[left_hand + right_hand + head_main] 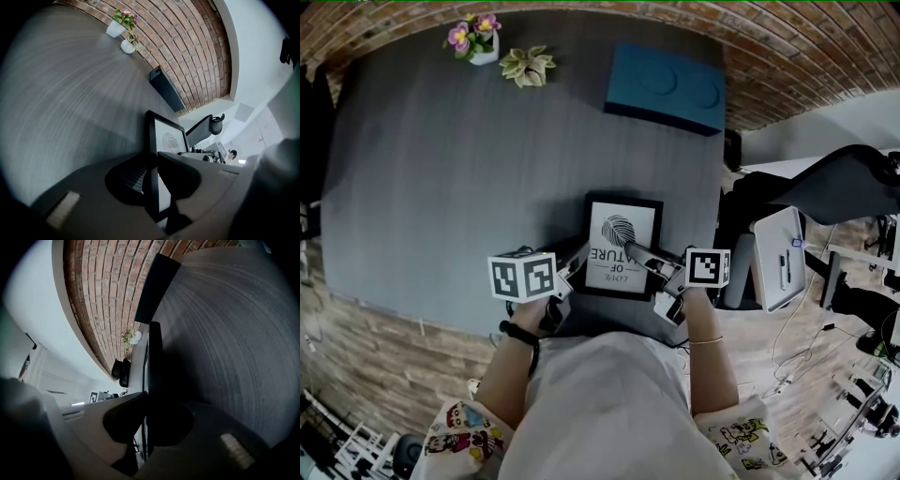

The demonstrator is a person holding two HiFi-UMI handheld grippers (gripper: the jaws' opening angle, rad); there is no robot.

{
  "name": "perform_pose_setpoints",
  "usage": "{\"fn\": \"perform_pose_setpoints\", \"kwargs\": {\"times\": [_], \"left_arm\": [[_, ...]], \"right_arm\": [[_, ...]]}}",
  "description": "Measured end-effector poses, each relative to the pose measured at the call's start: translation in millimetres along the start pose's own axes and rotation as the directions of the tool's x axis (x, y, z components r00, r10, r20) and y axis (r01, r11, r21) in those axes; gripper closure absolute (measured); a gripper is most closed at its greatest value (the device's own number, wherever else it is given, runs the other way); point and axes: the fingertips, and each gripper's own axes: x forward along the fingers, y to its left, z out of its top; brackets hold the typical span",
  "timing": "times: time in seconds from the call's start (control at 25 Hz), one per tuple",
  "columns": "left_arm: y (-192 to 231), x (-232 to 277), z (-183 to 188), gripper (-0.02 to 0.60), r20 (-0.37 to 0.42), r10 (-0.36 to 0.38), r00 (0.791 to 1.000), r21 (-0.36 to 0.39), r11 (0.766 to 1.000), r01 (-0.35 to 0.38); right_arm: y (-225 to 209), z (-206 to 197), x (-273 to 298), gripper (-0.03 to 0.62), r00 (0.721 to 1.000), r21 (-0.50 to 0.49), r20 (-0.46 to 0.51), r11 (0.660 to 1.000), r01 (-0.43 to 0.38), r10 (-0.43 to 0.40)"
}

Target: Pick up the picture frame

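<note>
A black picture frame (pixel 623 246) with a fingerprint print lies at the near edge of the dark grey table (pixel 441 187). My left gripper (pixel 574 272) is at its left side and my right gripper (pixel 642 255) at its right side. In the left gripper view the frame (pixel 166 138) runs edge-on between the jaws of the left gripper (pixel 152 180), which are shut on its border. In the right gripper view the frame's edge (pixel 153 352) stands between the jaws of the right gripper (pixel 146 423), which are shut on it.
A blue box (pixel 666 89) sits at the table's far right. A potted flower (pixel 473 39) and a small leafy plant (pixel 528 66) stand at the far left by the brick wall. An office chair (pixel 834 187) and a white board (pixel 778 258) are off the table's right.
</note>
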Motion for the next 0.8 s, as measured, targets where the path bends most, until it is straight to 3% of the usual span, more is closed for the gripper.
{"fn": "perform_pose_setpoints", "kwargs": {"times": [0.12,0.28,0.44,0.8], "left_arm": [[-1,2,-5,0.492,-0.003,-0.036,0.999,-0.046,0.998,0.036],[0,2,-5,0.492,0.010,-0.045,0.999,-0.073,0.996,0.045],[1,2,-3,0.492,0.024,-0.058,0.998,-0.110,0.992,0.060],[-6,-4,2,0.479,0.069,-0.093,0.993,-0.137,0.985,0.102]], "right_arm": [[10,0,4,0.568,0.998,0.008,0.007,0.998,-0.060,0.060],[5,1,1,0.574,0.999,-0.009,0.009,0.999,-0.038,0.038],[18,3,4,0.580,0.995,-0.010,0.011,0.995,-0.098,0.098],[17,6,1,0.581,0.996,-0.018,0.022,0.996,-0.088,0.088]]}}
